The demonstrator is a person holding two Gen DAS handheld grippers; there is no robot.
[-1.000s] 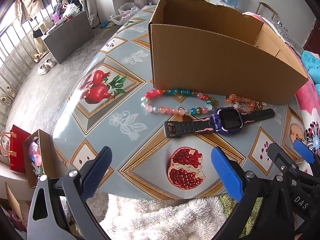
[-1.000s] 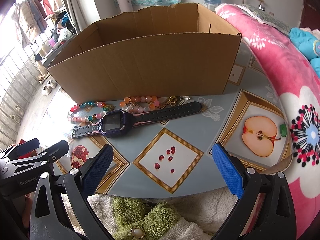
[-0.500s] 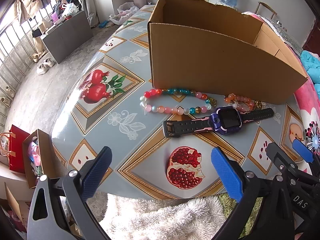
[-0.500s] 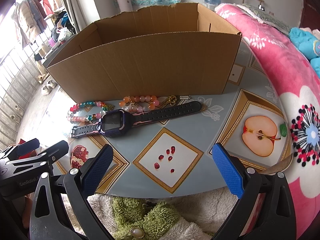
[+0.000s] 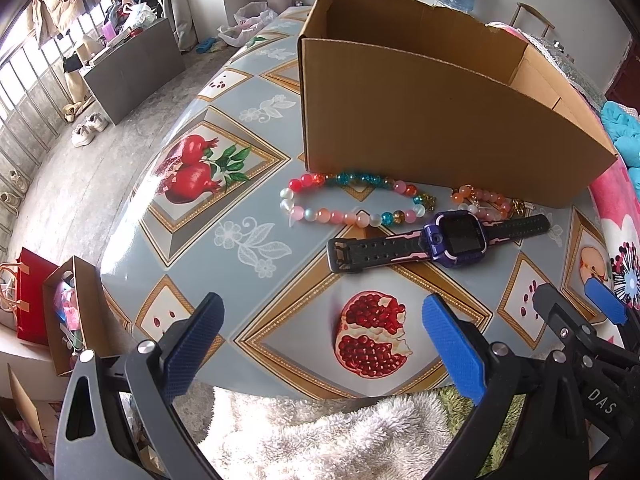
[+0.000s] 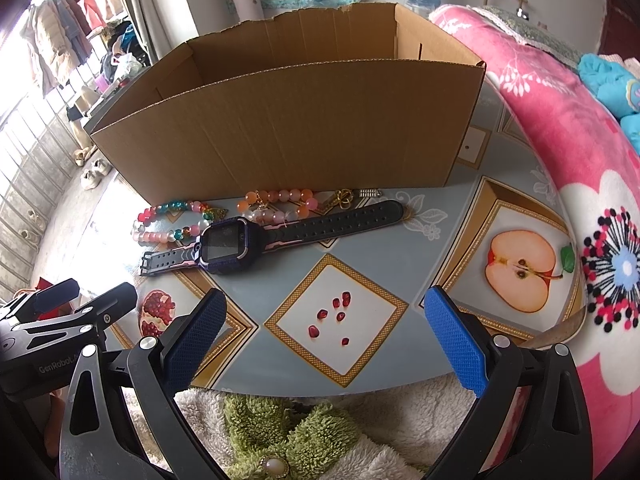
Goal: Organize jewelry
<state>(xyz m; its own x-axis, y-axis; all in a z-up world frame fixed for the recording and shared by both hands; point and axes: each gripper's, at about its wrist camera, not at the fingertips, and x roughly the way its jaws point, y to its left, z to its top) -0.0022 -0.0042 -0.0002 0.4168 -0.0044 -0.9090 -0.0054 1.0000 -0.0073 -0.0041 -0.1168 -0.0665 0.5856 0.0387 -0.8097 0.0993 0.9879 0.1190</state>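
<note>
A purple smartwatch (image 5: 456,238) (image 6: 226,244) with a black strap lies flat on the table in front of an open cardboard box (image 5: 440,128) (image 6: 288,128). A multicoloured bead bracelet (image 5: 352,200) (image 6: 168,222) lies left of the watch. An orange and pink bead bracelet (image 5: 484,200) (image 6: 276,204) lies behind it, with small gold and silver pieces (image 6: 354,196) beside it. My left gripper (image 5: 320,348) hangs open over the table's near edge, short of the watch. My right gripper (image 6: 326,332) is open too, over the near edge to the right, holding nothing.
The table (image 5: 256,184) wears a patterned oilcloth with fruit pictures. A pink floral blanket (image 6: 560,128) rises on the right. White and green fleece (image 6: 280,432) lies below the near edge. On the floor to the left stand a small box and a red bag (image 5: 32,304).
The left wrist view has shifted very slightly, so the watch and beads sit a little lower and to the left. The right gripper has not moved. Both stay open.
</note>
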